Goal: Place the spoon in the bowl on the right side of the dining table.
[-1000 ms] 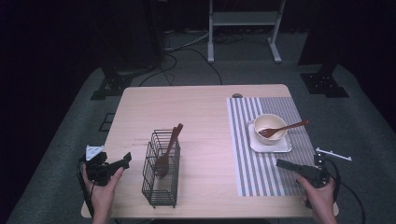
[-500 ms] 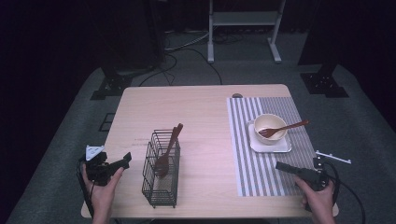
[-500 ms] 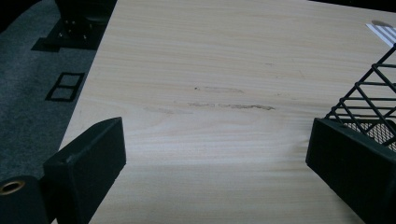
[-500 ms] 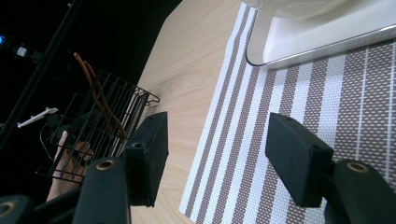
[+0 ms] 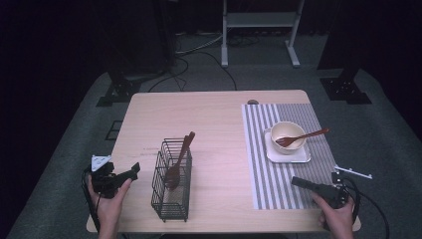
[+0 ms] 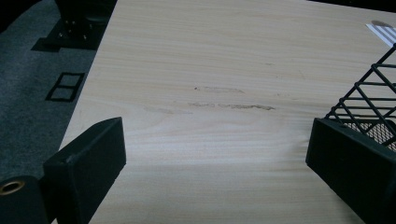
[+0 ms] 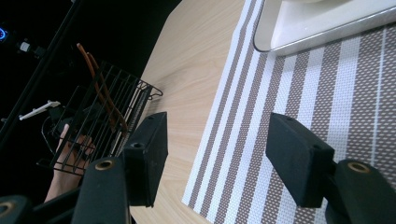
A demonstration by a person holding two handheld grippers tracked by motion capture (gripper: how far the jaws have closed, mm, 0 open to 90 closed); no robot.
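Both grippers, right (image 5: 298,182) and left (image 5: 133,171), gape empty. Nearest the right, a wooden fork (image 5: 301,137) rests in the bowl (image 5: 287,134): light, stiff, best pinched mid-handle.

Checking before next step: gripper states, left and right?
Left gripper: open, nothing between the jaws, bare table beneath.
Right gripper: open, holding nothing, above the striped placemat edge.
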